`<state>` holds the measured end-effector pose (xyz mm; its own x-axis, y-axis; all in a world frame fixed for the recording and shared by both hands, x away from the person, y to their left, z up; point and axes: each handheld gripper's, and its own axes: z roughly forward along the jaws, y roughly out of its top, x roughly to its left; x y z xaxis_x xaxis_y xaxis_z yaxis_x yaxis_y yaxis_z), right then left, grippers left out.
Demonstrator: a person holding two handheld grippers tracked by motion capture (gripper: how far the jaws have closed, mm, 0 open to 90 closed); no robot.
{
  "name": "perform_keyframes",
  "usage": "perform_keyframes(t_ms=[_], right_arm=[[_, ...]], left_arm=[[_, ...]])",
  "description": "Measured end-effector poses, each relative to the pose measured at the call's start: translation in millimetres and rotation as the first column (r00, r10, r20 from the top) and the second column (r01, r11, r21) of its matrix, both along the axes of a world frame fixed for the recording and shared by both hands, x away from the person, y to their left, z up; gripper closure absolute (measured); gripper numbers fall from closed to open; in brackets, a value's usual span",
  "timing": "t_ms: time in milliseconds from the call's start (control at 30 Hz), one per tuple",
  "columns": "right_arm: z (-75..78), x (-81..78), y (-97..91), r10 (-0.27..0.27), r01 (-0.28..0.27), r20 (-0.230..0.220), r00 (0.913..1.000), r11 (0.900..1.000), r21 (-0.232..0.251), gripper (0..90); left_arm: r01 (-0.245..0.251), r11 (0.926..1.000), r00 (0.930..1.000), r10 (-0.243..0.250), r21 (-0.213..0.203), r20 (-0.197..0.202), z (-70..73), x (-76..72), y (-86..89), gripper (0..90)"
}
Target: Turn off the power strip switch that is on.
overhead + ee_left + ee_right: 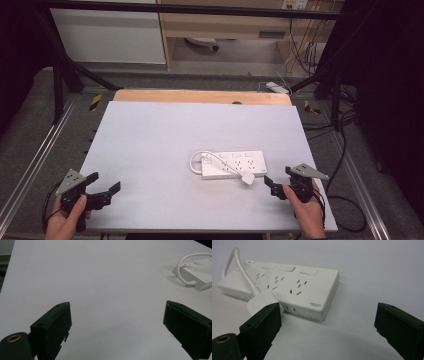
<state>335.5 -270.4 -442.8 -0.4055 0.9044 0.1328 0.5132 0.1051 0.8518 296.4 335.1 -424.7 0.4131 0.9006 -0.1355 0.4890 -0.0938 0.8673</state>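
Reaching for the plug (247,179) is the step judged to be in hand, an approach with no contact yet.

Item 1, right gripper (274,188): held at the near right of the table (150,145), jaws spread wide with nothing between them. In the right gripper view its left jaw stands just in front of the plug (262,302); whether it touches cannot be told.

Item 2, left gripper (107,192): near left corner, well apart from the work, jaws likewise apart and empty over bare tabletop (100,277).

Item 3, power strip (234,164): white, lying flat, right of the table's centre. Long axis runs left to right across the table, slightly skewed. Socket face up, three switches along the far edge. The cord (196,161) leaves the left end, loops round, and crosses the face to the plug at the near right corner, so the plug end points toward the right gripper.

Handling note: to do the step well, bring the right gripper a little to its left so that the plug body sits midway between both jaws, then close across its flat sides, not on the cord. The strip looks light and may slide; the idle left gripper could steady its far end.
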Motion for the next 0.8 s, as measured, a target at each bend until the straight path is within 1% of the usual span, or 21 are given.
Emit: perform_keyframes(t_ms=[33,67,167,333,467,500,567,633,667,800], right_arm=[[1.2,-0.7,-1.1,-0.004,0.004,0.014,0.9999,1.0,0.004,7.6],[1.5,-1.0,-1.2,-0.005,0.005,0.016,0.9999,1.0,0.003,7.6],[2.0,-1.6,-1.3,-0.009,0.009,0.017,0.9998,1.0,0.0,7.5],[3.5,-2.0,-2.8,-0.017,0.017,0.015,0.9997,0.9998,0.012,7.1],[5.5,-2.3,-2.6,-0.018,0.018,0.013,0.9997,0.9996,0.024,6.7],[5.5,-2.3,-2.6,-0.018,0.018,0.013,0.9997,0.9996,0.024,6.7],[7.7,-1.7,-3.6,-0.025,0.025,0.005,0.9997,0.9988,0.042,5.9],[8.3,-1.2,-3.9,-0.026,0.026,0.004,0.9997,0.9988,0.041,5.7],[9.9,-0.4,-3.2,-0.027,0.027,0.001,0.9996,0.999,0.035,5.1],[12.0,0.0,0.2,-0.014,0.014,-0.001,0.9999,0.9993,0.035,4.3]], left_arm=[[0.0,1.0,1.0,0.0,-0.002,-0.003,-0.2,0.4,0.4,8.3],[0.0,1.0,1.0,0.0,-0.002,-0.003,-0.2,0.4,0.4,8.3],[-0.002,1.0,1.0,0.002,-0.006,-0.002,0.4,-0.2,1.2,8.3],[-0.016,0.9996,0.9998,0.016,-0.022,-0.008,0.3,0.3,4.4,8.4],[-0.018,0.9995,0.9998,0.018,-0.024,-0.01,0.1,1.2,5.7,8.5],[-0.013,0.9996,0.9999,0.013,-0.027,-0.01,0.2,1.5,5.6,8.5],[-0.007,0.9997,0.9999,0.006,-0.025,-0.015,-0.2,2.1,5.2,8.3],[-0.003,0.9997,0.9998,0.002,-0.025,-0.021,-1.0,2.9,4.6,8.3],[0.008,0.9998,0.9996,-0.009,-0.017,-0.027,-2.1,3.8,3.8,8.2],[0.015,0.9998,0.9993,-0.016,-0.014,-0.035,-2.7,4.1,1.9,8.1]])
